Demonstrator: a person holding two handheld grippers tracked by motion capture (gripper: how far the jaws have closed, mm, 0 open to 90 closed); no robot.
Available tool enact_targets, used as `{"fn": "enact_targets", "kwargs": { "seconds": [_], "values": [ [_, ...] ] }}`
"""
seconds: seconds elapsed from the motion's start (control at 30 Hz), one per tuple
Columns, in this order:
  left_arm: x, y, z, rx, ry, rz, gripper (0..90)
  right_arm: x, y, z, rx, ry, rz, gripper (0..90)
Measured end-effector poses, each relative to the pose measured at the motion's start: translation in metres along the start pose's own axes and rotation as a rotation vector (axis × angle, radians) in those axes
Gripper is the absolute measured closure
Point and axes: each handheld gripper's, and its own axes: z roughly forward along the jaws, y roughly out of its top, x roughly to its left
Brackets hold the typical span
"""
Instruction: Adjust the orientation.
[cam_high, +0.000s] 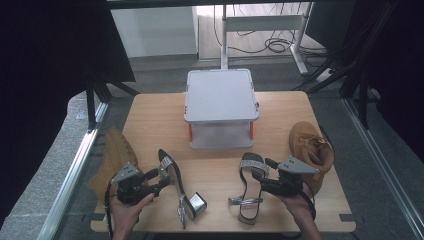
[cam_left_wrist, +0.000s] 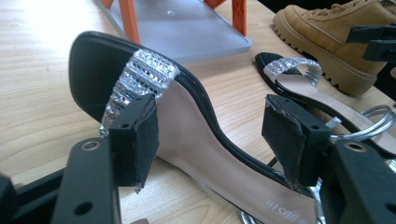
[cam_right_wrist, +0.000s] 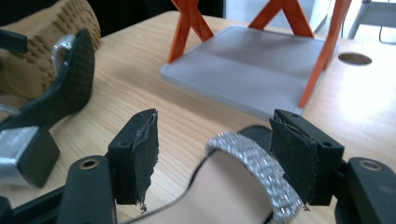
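Tongs (cam_left_wrist: 210, 140): stood open, pads either side of the sandal's insole.
Black sandal (cam_left_wrist: 196, 135): centre, glittery strap (cam_left_wrist: 142, 79) at 10 o'clock.
Second sandal (cam_left_wrist: 299, 81): 3 o'clock.
Tan boot (cam_left_wrist: 336, 32): 2 o'clock.
Worktop (cam_left_wrist: 37, 70): pale wood.

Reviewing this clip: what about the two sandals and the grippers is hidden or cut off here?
- Left sandal: heel cut off by the bottom edge in the left gripper view; insole print partly cut off, unreadable.
- Right sandal: heel and ankle strap below the frame edge in the right gripper view.
- Right gripper: in the high view its grey plate hides whether the pads touch the strap.
- Left boot: partly behind the left gripper.
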Motion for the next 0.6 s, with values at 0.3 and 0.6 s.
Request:
{"fn": "enact_targets", "kwargs": {
  "seconds": [0.3,0.6],
  "values": [
    [-0.003,-0.001,-0.005,-0.001,0.018,-0.029,62.8,-0.002,-0.008,-0.005,-0.005,-0.010,0.054,32.7],
    [-0.002,0.002,-0.009,0.034,0.034,-0.023,89.6,-0.008,-0.019,-0.013,-0.010,-0.038,0.097,32.0]
  ]
}}
